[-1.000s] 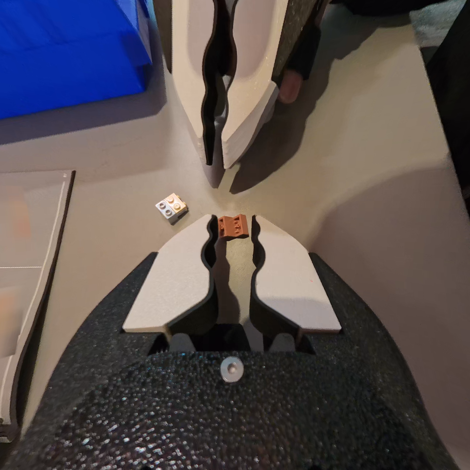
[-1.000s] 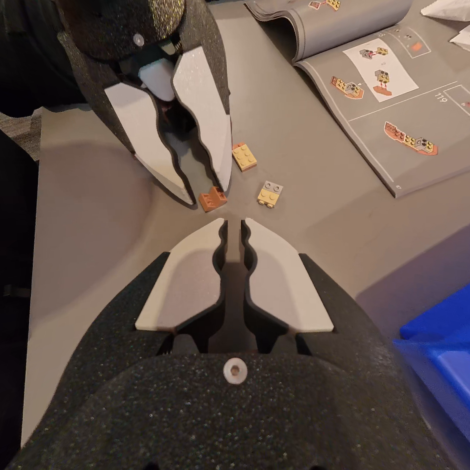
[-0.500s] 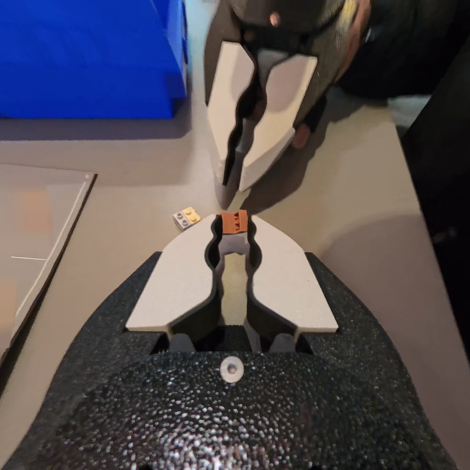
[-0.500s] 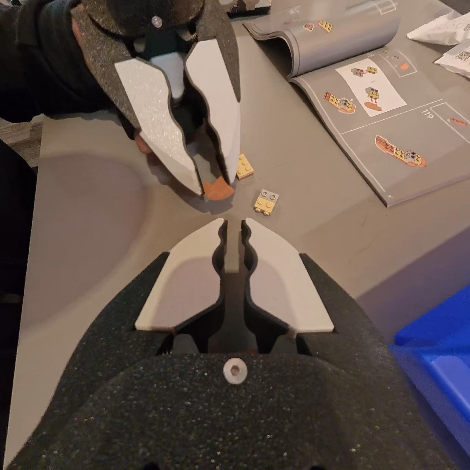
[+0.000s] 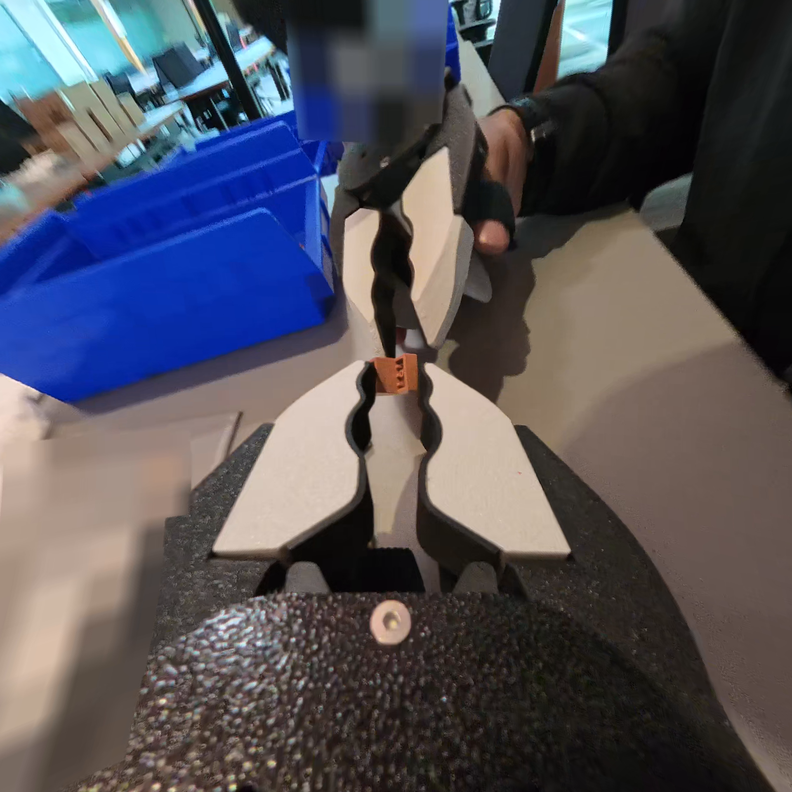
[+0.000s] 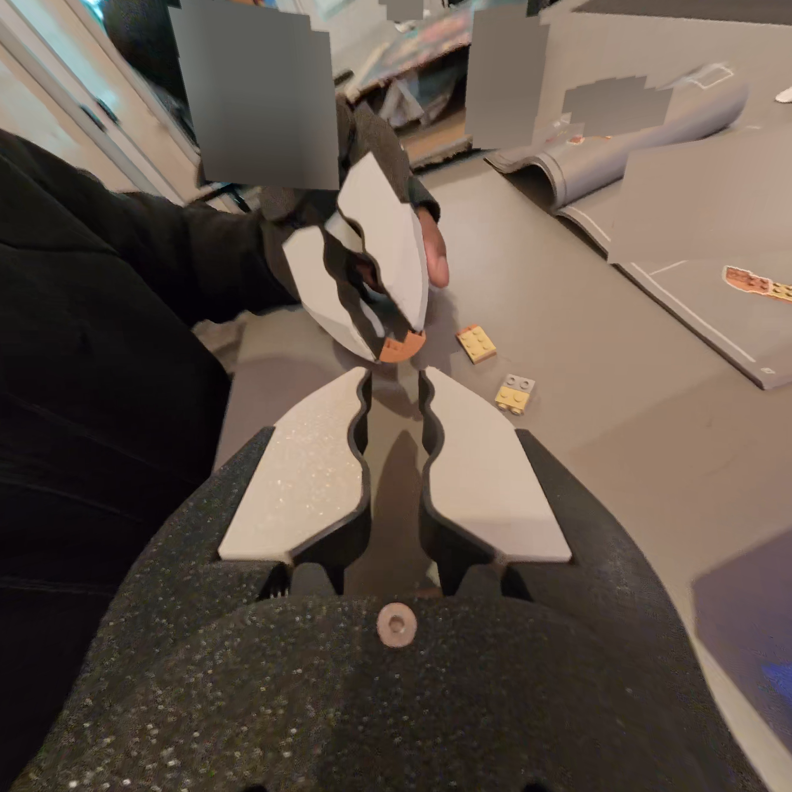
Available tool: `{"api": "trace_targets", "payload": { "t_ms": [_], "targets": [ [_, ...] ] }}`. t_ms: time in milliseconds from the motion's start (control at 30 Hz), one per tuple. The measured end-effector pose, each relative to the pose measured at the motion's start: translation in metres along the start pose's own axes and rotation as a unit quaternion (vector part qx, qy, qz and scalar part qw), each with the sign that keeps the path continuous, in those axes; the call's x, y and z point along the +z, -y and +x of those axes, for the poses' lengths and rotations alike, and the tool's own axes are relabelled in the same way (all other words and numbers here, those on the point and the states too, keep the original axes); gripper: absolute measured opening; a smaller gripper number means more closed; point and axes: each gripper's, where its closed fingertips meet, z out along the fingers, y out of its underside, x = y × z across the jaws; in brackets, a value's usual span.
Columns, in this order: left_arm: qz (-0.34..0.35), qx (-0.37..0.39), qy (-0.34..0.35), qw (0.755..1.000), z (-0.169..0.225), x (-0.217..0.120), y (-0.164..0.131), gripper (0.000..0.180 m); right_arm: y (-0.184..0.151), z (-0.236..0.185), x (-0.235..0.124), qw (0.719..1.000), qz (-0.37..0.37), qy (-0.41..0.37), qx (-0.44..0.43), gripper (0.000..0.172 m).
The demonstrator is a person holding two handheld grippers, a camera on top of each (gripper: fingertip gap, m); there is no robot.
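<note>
Pinching a small reddish-brown plastic brick (image 5: 395,375) between its fingertips, the left claw (image 5: 394,377) holds the piece lifted clear of the grey bench (image 5: 600,385); both pale pads press its sides, and the right wrist view shows the same brick (image 6: 400,348) jutting from the tips with a rounded edge. The right claw (image 6: 394,379) stands spread with nothing between its fingers, its tips just short of the brick and pointing at it. Bringing the two together cleanly would, as a judgement, call for slow motion and a steady left grip, since only the very tips carry the piece and it could twist or slip. Lying on the bench beyond are a flat tan studded plate on a brown base (image 6: 476,343) and, nearer the right claw, a small tan-and-grey studded brick (image 6: 514,393). Farther off, an open grey instruction booklet (image 6: 685,300) lies on the bench, and blue plastic bins (image 5: 171,278) stand at its far edge.
</note>
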Motion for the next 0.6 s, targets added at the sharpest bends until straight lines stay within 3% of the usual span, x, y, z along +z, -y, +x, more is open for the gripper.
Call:
{"api": "trace_targets", "payload": {
  "t_ms": [133,367,600],
  "targets": [
    [0.018,0.089,0.025,0.996,0.003,0.000,0.007,0.018,0.009,-0.009,-0.003,0.998,0.031,0.041,0.023,0.022],
    [0.062,0.139,0.040,0.988,0.008,-0.005,0.023,0.019,0.010,-0.016,-0.002,0.996,0.041,0.067,0.031,0.023],
    [0.063,0.177,0.058,0.981,0.010,-0.007,0.026,0.018,0.012,-0.019,-0.001,0.995,0.050,0.079,0.032,0.024]
  ]
}}
